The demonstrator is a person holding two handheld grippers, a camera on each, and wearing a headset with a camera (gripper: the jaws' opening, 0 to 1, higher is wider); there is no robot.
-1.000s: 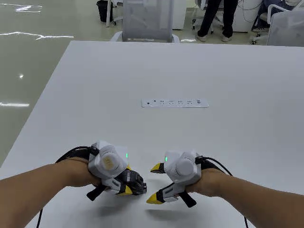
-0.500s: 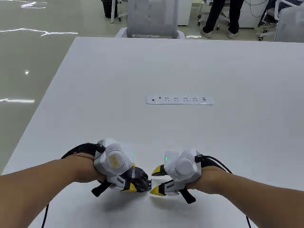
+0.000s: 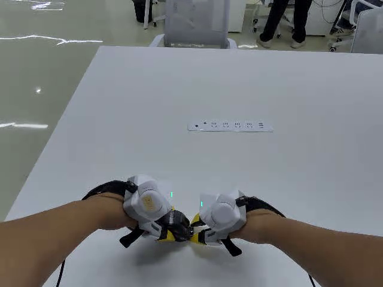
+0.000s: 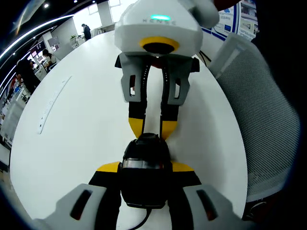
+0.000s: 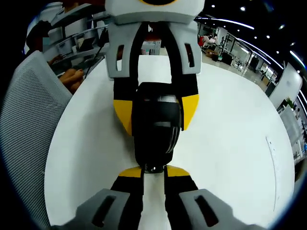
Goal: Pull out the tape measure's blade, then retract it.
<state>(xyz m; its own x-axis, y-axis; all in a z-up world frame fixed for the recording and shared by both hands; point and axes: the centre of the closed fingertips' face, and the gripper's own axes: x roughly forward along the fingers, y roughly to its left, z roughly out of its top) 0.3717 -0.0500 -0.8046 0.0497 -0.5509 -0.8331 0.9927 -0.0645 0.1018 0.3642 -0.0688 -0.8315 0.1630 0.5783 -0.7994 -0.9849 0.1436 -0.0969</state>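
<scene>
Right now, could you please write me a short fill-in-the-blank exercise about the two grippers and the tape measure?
1. The left gripper holds the tape measure, whose case is ___.
2. Both grippers have ___ jaw tips.
3. The right gripper has its jaws ___ on the tape measure's tip.
Missing words: black; yellow; shut.

Your left forearm [image 3: 54,230] and right forearm [image 3: 311,239] reach in low, wrists turned inward so the tools meet tip to tip. Your left hand-held gripper [image 4: 145,166] clamps the tape measure [image 5: 156,124] by its sides; your right hand-held gripper [image 5: 153,171] pinches narrowly together at its front end.
</scene>
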